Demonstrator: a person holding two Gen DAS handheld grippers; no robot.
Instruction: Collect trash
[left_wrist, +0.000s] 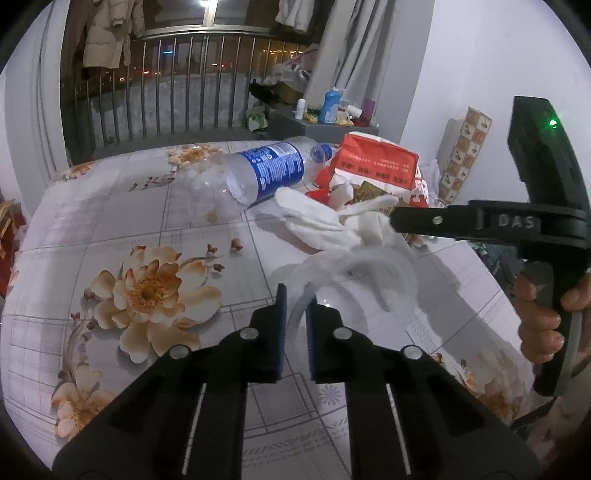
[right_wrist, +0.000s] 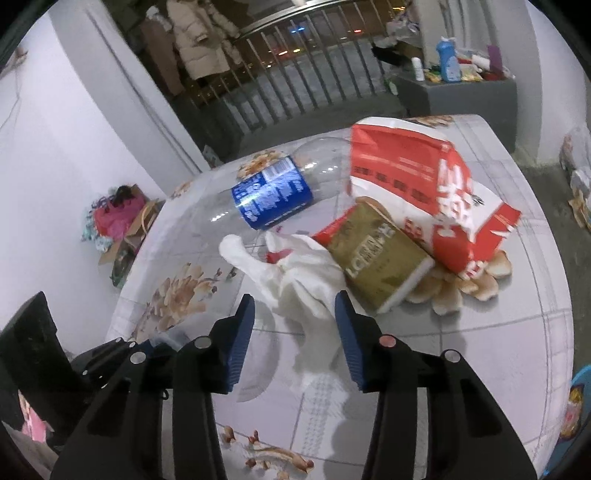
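My left gripper (left_wrist: 295, 299) is shut on the rim of a clear plastic cup (left_wrist: 347, 280) that stands on the floral table (left_wrist: 110, 236). White crumpled tissue (left_wrist: 317, 218) lies against and over the cup. My right gripper (right_wrist: 293, 306) is open, its fingers on either side of the same tissue (right_wrist: 295, 273); in the left wrist view it (left_wrist: 397, 218) reaches in from the right. Behind lie a clear bottle with a blue label (left_wrist: 258, 170) (right_wrist: 273, 192), a red-and-white bag (left_wrist: 376, 166) (right_wrist: 424, 184) and a gold box (right_wrist: 376, 254).
A railing (left_wrist: 166, 85) and hanging coats stand behind the table. A grey ledge (left_wrist: 321, 129) holds bottles and small items at the back right. The left gripper (right_wrist: 147, 354) shows low left in the right wrist view.
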